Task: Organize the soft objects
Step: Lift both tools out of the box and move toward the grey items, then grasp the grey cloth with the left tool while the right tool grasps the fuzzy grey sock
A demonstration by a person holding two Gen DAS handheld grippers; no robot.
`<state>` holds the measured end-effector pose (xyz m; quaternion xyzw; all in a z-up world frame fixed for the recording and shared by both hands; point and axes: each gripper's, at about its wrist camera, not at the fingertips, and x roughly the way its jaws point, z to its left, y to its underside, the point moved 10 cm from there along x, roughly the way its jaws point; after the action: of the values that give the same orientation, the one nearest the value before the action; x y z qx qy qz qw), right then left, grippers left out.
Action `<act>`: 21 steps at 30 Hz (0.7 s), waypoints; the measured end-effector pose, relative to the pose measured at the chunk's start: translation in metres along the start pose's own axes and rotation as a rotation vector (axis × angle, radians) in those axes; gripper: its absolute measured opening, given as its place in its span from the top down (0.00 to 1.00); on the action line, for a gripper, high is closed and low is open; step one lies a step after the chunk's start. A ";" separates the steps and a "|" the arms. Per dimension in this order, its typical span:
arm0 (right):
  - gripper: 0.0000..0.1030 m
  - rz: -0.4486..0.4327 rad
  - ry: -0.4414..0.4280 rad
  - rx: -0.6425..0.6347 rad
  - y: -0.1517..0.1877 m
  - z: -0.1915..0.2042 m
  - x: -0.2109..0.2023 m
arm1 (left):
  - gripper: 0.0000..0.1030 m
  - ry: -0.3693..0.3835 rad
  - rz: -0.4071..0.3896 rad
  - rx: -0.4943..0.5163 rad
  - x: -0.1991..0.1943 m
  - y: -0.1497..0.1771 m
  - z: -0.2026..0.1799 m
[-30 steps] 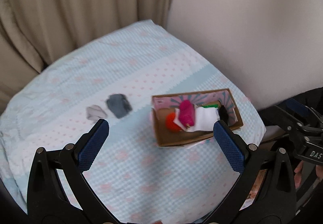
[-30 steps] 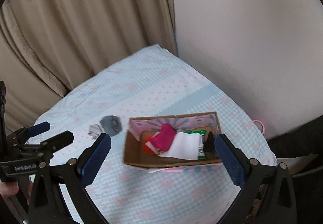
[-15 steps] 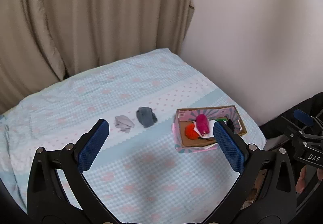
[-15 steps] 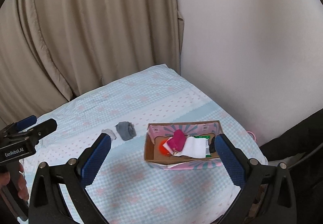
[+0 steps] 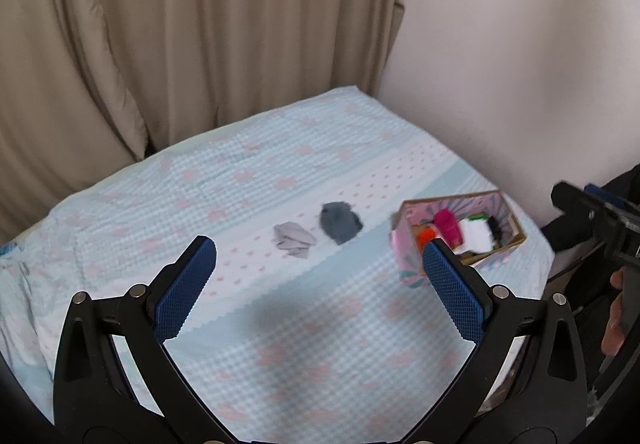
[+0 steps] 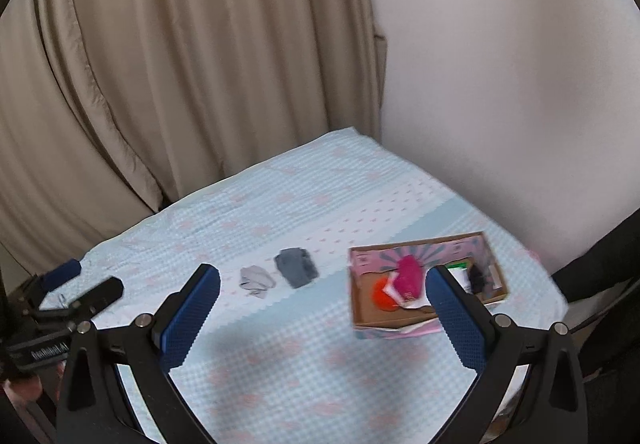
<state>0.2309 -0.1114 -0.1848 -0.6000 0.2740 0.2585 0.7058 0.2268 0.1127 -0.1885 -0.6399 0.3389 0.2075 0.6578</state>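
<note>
Left gripper (image 5: 316, 276): jaws wide, empty, above bed.
Right gripper (image 6: 322, 306): likewise wide, empty.
Socks: dark (image 5: 340, 222) and pale (image 5: 293, 239), left of box (image 5: 404, 244).
Technique: descend squarely, pinch the bunched middle.

Beige curtain (image 5: 192, 44) hanging in heavy folds from 9 to 12 o'clock, meeting a plain pale wall (image 5: 520, 64) at 1 to 3 o'clock. Below, a bed (image 5: 320, 344) dressed in a light blue checked cover with pink motifs, a white dotted band crossing it. Soft, even daylight throughout; faint shadow on the cover at 6 o'clock.
</note>
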 end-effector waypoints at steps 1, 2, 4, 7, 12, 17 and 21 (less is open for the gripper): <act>0.00 0.009 -0.007 0.004 0.000 0.006 0.008 | 0.00 0.000 0.012 0.002 0.008 0.002 0.007; 0.00 0.027 -0.015 0.007 0.001 0.013 0.020 | 0.00 0.001 0.021 0.003 0.015 0.003 0.011; 0.00 0.054 -0.029 0.010 0.001 0.022 0.043 | 0.00 0.010 0.053 -0.004 0.040 0.006 0.024; 0.00 0.094 -0.048 0.010 0.004 0.032 0.074 | 0.00 0.021 0.096 -0.015 0.078 0.012 0.035; 0.00 0.167 -0.072 -0.024 0.015 0.050 0.145 | 0.00 0.045 0.169 -0.046 0.146 0.029 0.044; 0.00 0.234 -0.089 -0.050 0.030 0.057 0.224 | 0.00 0.053 0.248 -0.063 0.229 0.050 0.050; 0.00 0.285 -0.100 -0.058 0.048 0.055 0.284 | 0.00 0.048 0.278 -0.068 0.290 0.065 0.053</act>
<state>0.4054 -0.0397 -0.4095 -0.5617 0.3131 0.3934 0.6570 0.3890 0.1242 -0.4432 -0.6136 0.4326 0.2925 0.5923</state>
